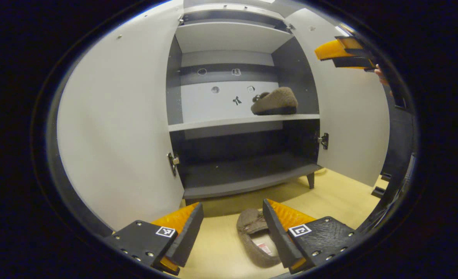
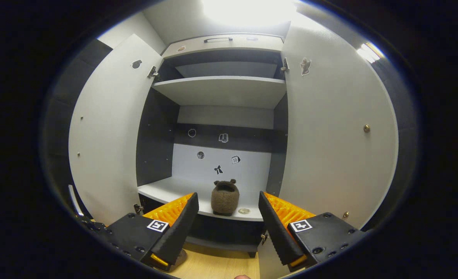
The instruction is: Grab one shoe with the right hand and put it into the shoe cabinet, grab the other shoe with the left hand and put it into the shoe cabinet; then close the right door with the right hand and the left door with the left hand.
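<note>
- Both doors swung wide: left door (image 1: 116, 128), right door (image 1: 353, 116). Front of the shoe cabinet (image 2: 221, 42) is open between them.
- Middle shelf (image 1: 244, 121): one shoe (image 1: 275, 101) sits at its right end by the side wall; the left and centre of the shelf are bare.
- Bottom shelf (image 1: 248, 174): bare across its width.
- Floor (image 1: 337, 197) in front: second shoe (image 1: 254, 236) lies near the cabinet base, between the spread fingers of the left gripper (image 1: 232, 232).
- Right gripper (image 2: 227, 228) is gaping, hanging ahead of the middle shelf with free room around it.
</note>
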`<state>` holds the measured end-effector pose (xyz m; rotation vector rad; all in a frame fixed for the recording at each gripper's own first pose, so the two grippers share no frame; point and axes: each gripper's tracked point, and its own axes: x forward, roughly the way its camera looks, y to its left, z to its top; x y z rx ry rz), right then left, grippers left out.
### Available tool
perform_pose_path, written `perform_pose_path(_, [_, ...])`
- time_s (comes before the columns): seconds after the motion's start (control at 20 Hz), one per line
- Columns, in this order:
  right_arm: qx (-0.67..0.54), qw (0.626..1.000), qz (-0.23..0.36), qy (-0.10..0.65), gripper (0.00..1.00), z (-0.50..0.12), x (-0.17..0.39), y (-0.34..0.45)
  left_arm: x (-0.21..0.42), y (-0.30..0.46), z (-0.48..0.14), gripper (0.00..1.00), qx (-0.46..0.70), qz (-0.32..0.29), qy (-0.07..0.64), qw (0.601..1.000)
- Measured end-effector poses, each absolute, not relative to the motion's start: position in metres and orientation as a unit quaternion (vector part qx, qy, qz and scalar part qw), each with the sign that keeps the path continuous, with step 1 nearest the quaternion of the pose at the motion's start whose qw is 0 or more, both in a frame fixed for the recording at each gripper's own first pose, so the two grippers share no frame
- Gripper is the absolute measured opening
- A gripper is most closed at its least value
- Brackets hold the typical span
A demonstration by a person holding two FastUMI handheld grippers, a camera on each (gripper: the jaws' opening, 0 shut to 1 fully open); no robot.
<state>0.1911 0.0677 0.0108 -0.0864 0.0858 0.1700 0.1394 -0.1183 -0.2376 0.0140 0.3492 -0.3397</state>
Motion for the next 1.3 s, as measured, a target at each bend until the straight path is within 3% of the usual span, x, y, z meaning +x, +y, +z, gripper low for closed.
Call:
perform_pose_path(0.25, [-0.048,0.995,0.071,0.054,0.98,-0.006,0.166,0.062,0.132,-0.135,-0.304,0.96,0.016,-0.196,0.241,0.95])
perform_pose_path(0.3, [-0.047,0.995,0.067,0.056,0.96,-0.009,0.16,0.06,0.132,-0.136,-0.311,0.89,0.018,-0.2,0.249,0.948])
perform_pose_path(0.65, [-0.03,0.995,0.04,0.086,0.96,-0.039,0.125,0.045,0.132,-0.14,-0.36,0.9,0.019,-0.216,0.319,0.923])
perform_pose_path(1.1, [-0.032,0.993,0.006,0.115,0.96,-0.058,0.111,0.034,0.155,-0.141,-0.377,0.89,0.02,-0.203,0.341,0.918])
perform_pose_path(1.2, [-0.034,0.993,0.005,0.117,0.98,-0.059,0.11,0.034,0.157,-0.143,-0.377,0.62,0.021,-0.205,0.337,0.919])
perform_pose_path(1.3, [-0.033,0.992,0.005,0.118,0.96,-0.059,0.108,0.034,0.158,-0.141,-0.379,0.42,0.034,-0.201,0.333,0.921])
